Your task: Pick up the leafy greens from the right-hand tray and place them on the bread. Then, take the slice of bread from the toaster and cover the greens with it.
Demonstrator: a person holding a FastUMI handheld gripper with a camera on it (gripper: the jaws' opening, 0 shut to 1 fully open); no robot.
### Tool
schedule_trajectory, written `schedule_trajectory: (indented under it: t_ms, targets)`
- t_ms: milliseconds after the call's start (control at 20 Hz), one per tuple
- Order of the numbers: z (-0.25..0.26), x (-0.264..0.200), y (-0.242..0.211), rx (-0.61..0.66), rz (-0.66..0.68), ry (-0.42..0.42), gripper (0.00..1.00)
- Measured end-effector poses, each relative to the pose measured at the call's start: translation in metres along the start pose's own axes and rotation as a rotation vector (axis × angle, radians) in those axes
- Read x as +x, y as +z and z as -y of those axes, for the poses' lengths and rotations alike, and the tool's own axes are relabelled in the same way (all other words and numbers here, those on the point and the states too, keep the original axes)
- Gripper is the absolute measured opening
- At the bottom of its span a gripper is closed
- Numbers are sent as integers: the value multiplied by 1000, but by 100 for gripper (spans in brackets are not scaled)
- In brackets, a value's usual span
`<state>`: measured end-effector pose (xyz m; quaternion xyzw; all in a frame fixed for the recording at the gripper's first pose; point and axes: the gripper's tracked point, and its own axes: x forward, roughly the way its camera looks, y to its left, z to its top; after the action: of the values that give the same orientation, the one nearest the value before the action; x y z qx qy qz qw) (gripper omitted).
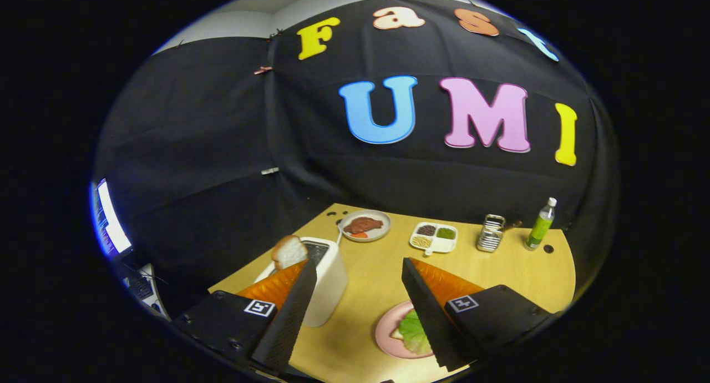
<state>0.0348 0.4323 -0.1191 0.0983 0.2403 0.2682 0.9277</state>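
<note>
A white toaster [331, 280] stands on the wooden table just beyond my left finger, with a slice of bread [288, 251] sticking up out of its slot. Leafy greens [413, 332] lie on a pink plate [385, 333] beside my right finger, which hides part of them. A pale edge under the greens looks like bread [396, 334]. My gripper [358, 263] is open above the table, with nothing between its fingers. The toaster's bread is just past the left fingertip.
Farther back on the table [499, 272] are a plate with meat [364, 225], a white divided tray of grains [434, 237], a ribbed metal container [491, 233] and a green bottle [541, 223]. A lit monitor [111, 219] stands off the table's left side.
</note>
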Motion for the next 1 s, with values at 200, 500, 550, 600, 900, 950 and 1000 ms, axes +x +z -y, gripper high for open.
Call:
schedule_trajectory:
  t_ms: [200, 500, 550, 600, 900, 950, 1000]
  targets:
    - [-63, 31, 12, -3, -13, 95, 96]
    - [-111, 99, -14, -55, -125, 42, 96]
    - [-117, 110, -25, -53, -158, 34, 97]
    - [-119, 122, -33, -48, -183, 22, 96]
    - [-115, 180, -72, -46, -304, -55, 92]
    - [-111, 187, -73, -35, -312, -79, 89]
    - [-106, 193, -76, -23, -320, -102, 88]
